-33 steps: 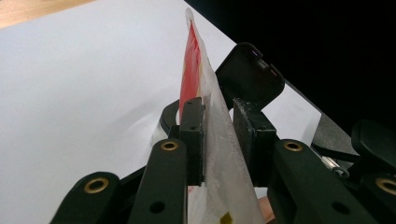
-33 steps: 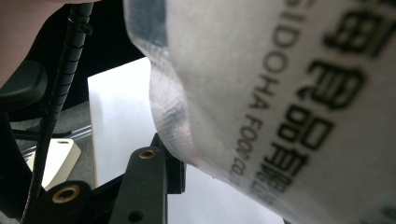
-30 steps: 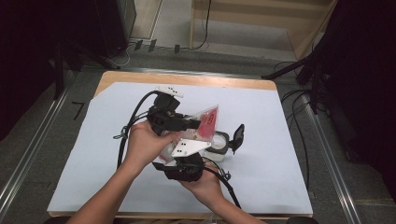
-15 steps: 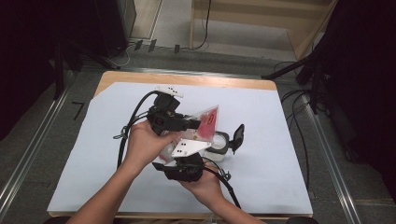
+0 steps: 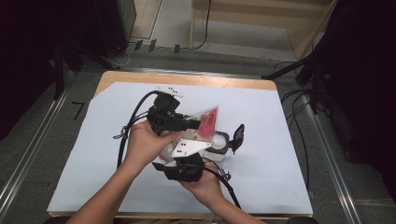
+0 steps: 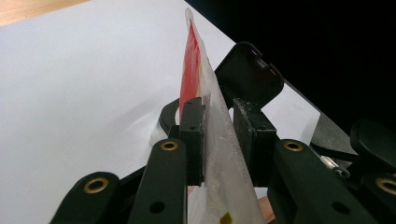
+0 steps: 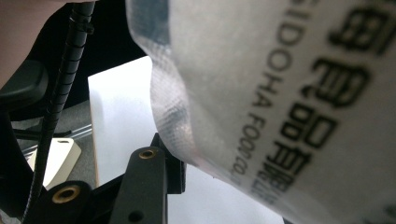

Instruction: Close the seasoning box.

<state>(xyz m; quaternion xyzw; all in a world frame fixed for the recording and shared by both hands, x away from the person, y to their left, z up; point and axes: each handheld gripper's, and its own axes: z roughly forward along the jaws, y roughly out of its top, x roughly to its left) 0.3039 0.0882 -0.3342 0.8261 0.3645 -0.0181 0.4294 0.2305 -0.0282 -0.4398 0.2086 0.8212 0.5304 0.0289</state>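
Pinching a pouch (image 5: 205, 123) at frame centre — left gripper (image 6: 218, 133) jaws closed on its edge. Right gripper (image 5: 184, 165) just below, jaws probably on it too — can't tell. Open-lidded container (image 5: 224, 140) beside, on the sheet (image 5: 271, 154).

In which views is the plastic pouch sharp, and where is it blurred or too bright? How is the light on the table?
High view: even light on the white table cover, surroundings dark; the pouch small but clear. Left gripper view: pouch edge-on, fairly sharp between the jaws of the left tool; white cover nearly washed out. Right gripper view: pouch very close, printing soft and blurred.
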